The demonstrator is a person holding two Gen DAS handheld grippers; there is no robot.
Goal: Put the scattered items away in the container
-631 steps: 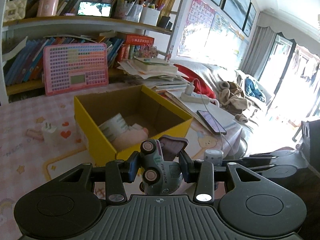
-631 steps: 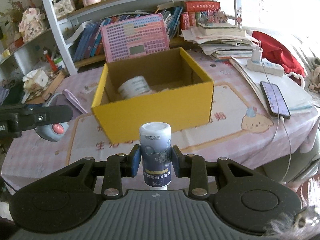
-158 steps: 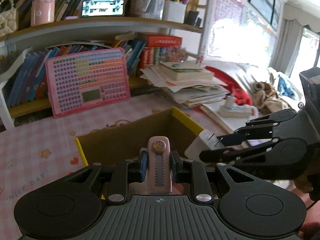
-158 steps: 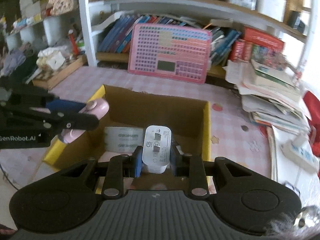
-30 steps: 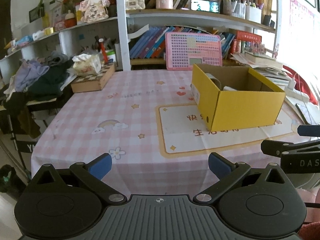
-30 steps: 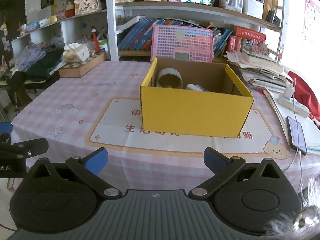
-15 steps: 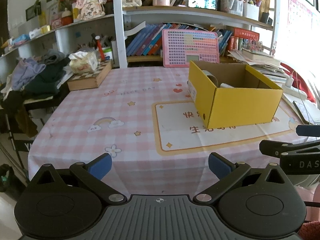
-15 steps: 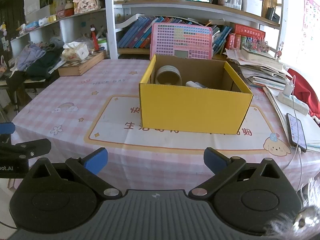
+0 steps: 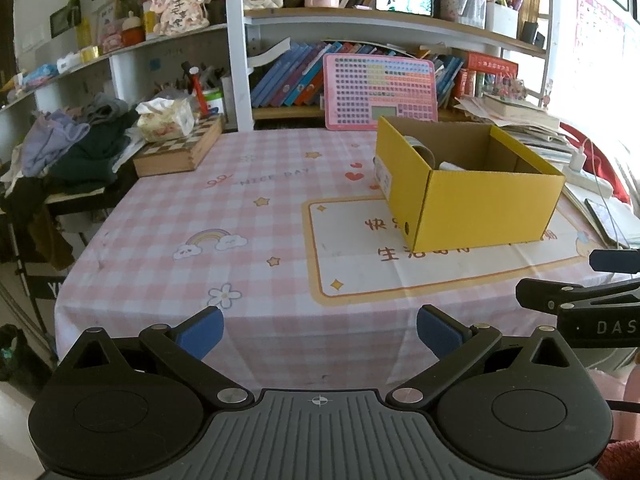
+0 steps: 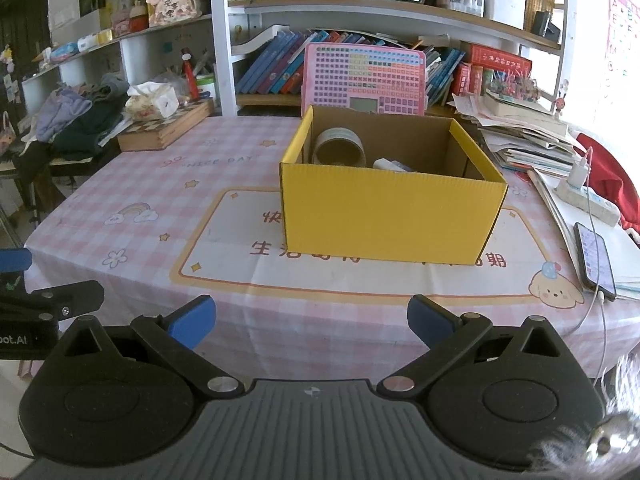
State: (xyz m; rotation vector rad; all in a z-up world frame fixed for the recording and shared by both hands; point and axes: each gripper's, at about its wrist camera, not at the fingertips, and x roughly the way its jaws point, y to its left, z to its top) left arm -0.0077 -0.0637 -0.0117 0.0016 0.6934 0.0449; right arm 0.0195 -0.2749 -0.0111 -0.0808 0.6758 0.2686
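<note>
I hold left gripper (image 9: 318, 330) and right gripper (image 10: 311, 320) off the table (image 10: 224, 292), jaws spread and empty, items inside the yellow cardboard box (image 10: 390, 216); risk: snagging the tablecloth edge if lowered.

A pink-checked table (image 10: 208, 184) anchors everything — behind it a pink keyboard toy (image 10: 364, 80) leans against shelved books (image 10: 272, 68), a chessboard box (image 10: 164, 126) sits at its far-left corner, and a phone (image 10: 596, 260) lies at its right edge.

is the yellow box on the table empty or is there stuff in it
Not empty. The open-topped yellow box holds a tape roll standing on edge and a white item; anything deeper is hidden.
</note>
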